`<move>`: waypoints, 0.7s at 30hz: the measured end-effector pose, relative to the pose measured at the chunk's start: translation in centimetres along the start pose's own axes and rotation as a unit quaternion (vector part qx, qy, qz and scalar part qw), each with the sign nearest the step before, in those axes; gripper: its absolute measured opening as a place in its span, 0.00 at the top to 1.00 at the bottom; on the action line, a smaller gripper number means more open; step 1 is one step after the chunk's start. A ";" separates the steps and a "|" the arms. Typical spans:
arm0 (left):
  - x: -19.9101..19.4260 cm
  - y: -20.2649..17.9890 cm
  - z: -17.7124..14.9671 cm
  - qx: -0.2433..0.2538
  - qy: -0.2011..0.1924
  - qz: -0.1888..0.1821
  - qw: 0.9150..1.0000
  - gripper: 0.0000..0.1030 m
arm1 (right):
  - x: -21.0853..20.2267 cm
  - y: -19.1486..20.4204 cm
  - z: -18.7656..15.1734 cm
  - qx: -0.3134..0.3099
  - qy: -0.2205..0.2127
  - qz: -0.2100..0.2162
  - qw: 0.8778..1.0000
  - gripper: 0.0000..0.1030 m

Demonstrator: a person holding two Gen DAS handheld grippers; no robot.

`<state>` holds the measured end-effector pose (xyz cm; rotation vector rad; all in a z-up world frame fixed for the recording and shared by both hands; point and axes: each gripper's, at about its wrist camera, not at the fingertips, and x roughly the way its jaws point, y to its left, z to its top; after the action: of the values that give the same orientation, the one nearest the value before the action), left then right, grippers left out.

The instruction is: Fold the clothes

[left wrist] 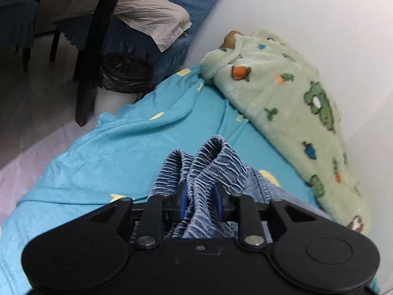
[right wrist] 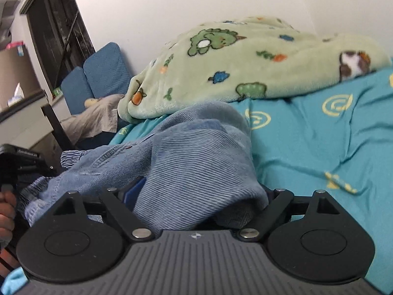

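- Left wrist view: left gripper [left wrist: 201, 202] has its jaws nearly closed, pinching the gathered elastic waistband of the blue denim garment [left wrist: 211, 162].
- Right wrist view: right gripper [right wrist: 196, 196] jaws stand wide, garment cloth bunched between them; whether they press it, I cannot tell.
- Garment lies on the turquoise bedsheet [right wrist: 307, 135], beside a green fleece blanket [right wrist: 245, 68].

Your left gripper [left wrist: 200, 200] is pitched down, jaws narrow, blue pads [left wrist: 183, 201] pinching a gathered bunch of the denim garment [left wrist: 216, 162] at its elastic band. Your right gripper [right wrist: 196, 196] sits closer to level, jaws spread wide; a thick fold of the same garment fills the gap and drapes over the fingers, so pad contact isn't readable there. In the right wrist view, your left hand [right wrist: 6, 211] shows at the left edge, fingers wrapped around the other gripper's handle.
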<state>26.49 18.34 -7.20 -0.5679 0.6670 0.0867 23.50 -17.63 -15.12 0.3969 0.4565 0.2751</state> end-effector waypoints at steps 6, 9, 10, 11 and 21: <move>-5.4 -0.1 -2.0 0.044 0.016 0.009 0.999 0.41 | -0.3 -0.2 0.2 0.014 0.005 0.011 1.000 0.14; -6.5 0.8 -3.5 0.016 0.041 0.029 0.999 0.36 | -0.8 -0.6 0.6 0.044 0.006 0.017 0.999 0.14; -6.7 1.1 -3.8 0.006 0.042 0.031 0.999 0.32 | -1.1 -0.9 0.8 0.059 0.002 0.021 0.998 0.14; -6.7 1.4 -4.0 -0.006 0.046 0.026 0.999 0.32 | -1.4 -1.2 1.1 0.074 -0.003 0.024 0.997 0.14; -3.5 1.3 -6.4 -0.043 0.084 0.011 0.995 0.24 | -1.4 -3.2 2.8 0.168 0.003 0.058 0.984 0.14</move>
<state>19.87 16.46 -9.77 -0.6549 0.8361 0.0901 24.14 -21.80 -13.71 0.7549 0.4877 0.3129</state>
